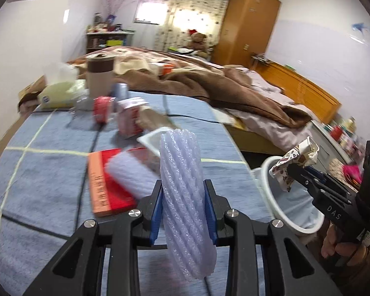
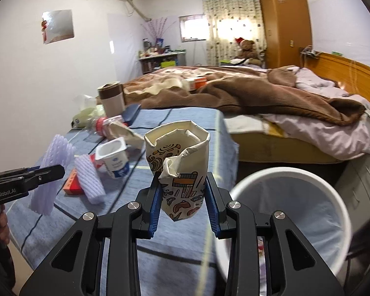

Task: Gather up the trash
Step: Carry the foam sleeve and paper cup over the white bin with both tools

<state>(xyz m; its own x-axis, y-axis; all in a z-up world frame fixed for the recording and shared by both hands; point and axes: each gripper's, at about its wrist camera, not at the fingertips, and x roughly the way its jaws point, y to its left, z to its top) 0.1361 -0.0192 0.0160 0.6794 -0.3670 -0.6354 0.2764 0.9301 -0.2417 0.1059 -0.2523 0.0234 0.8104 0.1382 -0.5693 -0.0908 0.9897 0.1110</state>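
My left gripper (image 1: 183, 209) is shut on a pale violet foam net sleeve (image 1: 182, 197), held upright above the blue tablecloth (image 1: 49, 172). My right gripper (image 2: 182, 194) is shut on a crumpled patterned paper cup (image 2: 178, 170); it also shows at the right of the left wrist view, right gripper (image 1: 296, 170) with the paper cup (image 1: 296, 157) over the bin's rim. The white trash bin (image 2: 291, 219) with a pale liner stands beside the table. On the cloth lie a second foam sleeve (image 2: 90, 180), a yogurt cup (image 2: 114, 157), a red box (image 1: 106, 185) and a red-labelled bottle (image 1: 102, 109).
At the table's far end stand a brown-banded tumbler (image 2: 112, 100) and a tissue pack (image 1: 59, 93). Behind it is a bed with a brown blanket (image 2: 234, 93), then an orange wardrobe (image 2: 283, 22). A person's hand (image 1: 343, 246) holds the right gripper's handle.
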